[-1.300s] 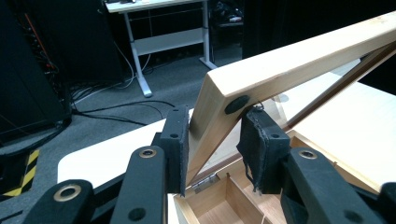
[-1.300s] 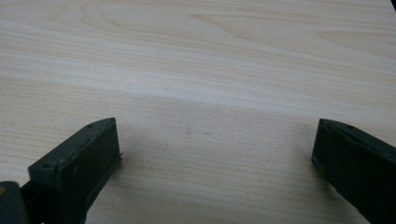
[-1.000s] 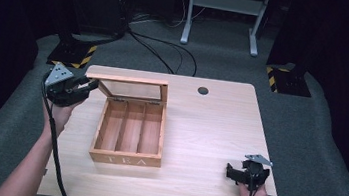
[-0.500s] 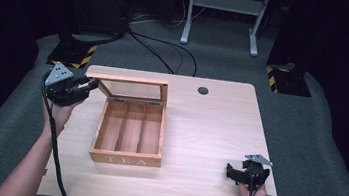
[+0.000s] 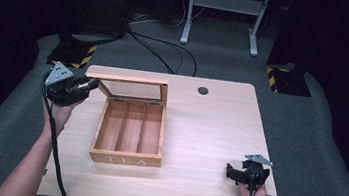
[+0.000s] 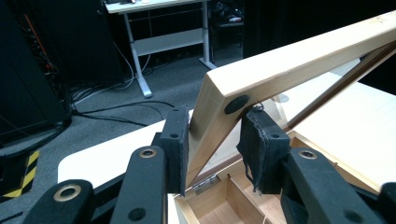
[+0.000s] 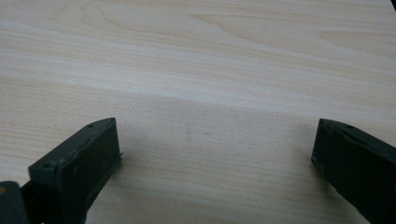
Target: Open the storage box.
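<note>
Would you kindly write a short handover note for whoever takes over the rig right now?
Left gripper: fingers shut on the corner of the lid of the wooden tea box, holding it raised at a slant.
Right gripper: open, holding nothing, low over the table at its near right corner.
Box sits left of centre; its three compartments look empty.
Done: lid gripped and lifted.
Left: probably finishing the lid's swing, then letting go.

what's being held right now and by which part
The left hand-held gripper clamps the raised lid of the tea box at its front corner. The right hand-held gripper is open, holding nothing.
</note>
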